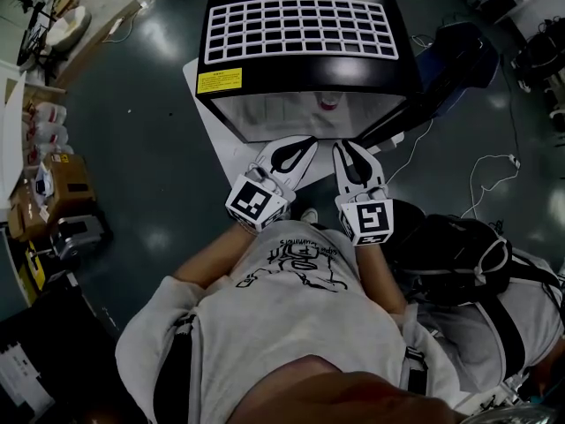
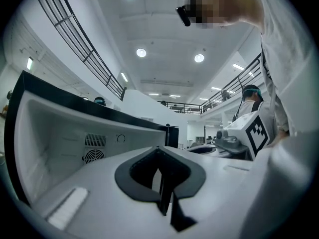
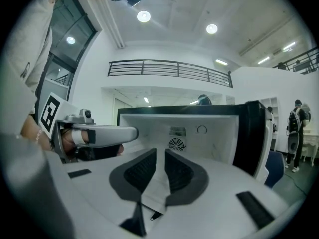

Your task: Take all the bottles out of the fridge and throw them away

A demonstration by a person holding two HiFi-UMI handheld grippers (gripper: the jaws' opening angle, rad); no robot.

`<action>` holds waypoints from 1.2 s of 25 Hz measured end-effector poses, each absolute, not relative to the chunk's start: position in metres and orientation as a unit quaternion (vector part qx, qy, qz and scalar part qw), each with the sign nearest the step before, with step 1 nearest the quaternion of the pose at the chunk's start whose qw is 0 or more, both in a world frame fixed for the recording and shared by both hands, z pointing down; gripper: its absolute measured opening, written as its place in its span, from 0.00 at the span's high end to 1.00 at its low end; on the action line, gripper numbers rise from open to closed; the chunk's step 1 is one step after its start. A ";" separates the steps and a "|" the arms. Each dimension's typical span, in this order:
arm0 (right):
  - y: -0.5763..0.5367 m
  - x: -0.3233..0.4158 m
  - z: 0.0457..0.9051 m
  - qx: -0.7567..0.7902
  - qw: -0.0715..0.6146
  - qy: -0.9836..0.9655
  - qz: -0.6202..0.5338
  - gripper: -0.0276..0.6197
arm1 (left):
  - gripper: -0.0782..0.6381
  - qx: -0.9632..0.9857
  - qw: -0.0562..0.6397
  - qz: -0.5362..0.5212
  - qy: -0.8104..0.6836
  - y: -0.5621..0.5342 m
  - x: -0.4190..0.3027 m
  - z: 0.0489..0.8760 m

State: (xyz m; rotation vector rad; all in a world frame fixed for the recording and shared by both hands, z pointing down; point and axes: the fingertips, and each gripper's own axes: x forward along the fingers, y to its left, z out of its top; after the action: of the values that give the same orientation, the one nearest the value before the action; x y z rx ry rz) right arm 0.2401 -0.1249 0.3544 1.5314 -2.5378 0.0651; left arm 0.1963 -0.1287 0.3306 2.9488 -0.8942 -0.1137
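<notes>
A dark workshop floor carries one small black fridge with its compartment open. The left gripper and the right gripper hang side by side just before the opening, each with its jaws closed on nothing. By the look of it no removal is under way. One pinkish-topped thing, probably a bottle, shows inside in the head view, while the gripper views show only the bare back wall and its fan vent. No bin is in sight
</notes>
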 end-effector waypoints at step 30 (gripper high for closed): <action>-0.176 0.248 0.400 0.511 0.096 -0.854 0.027 0.83 | 0.88 0.949 -0.009 -0.027 -0.314 -0.176 0.209 0.366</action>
State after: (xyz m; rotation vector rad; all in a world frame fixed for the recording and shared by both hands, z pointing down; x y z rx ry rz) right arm 0.2480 -0.1760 0.3997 1.5141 -2.5294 0.0812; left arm 0.2091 -0.1757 0.3662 2.9980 -0.9933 -0.0840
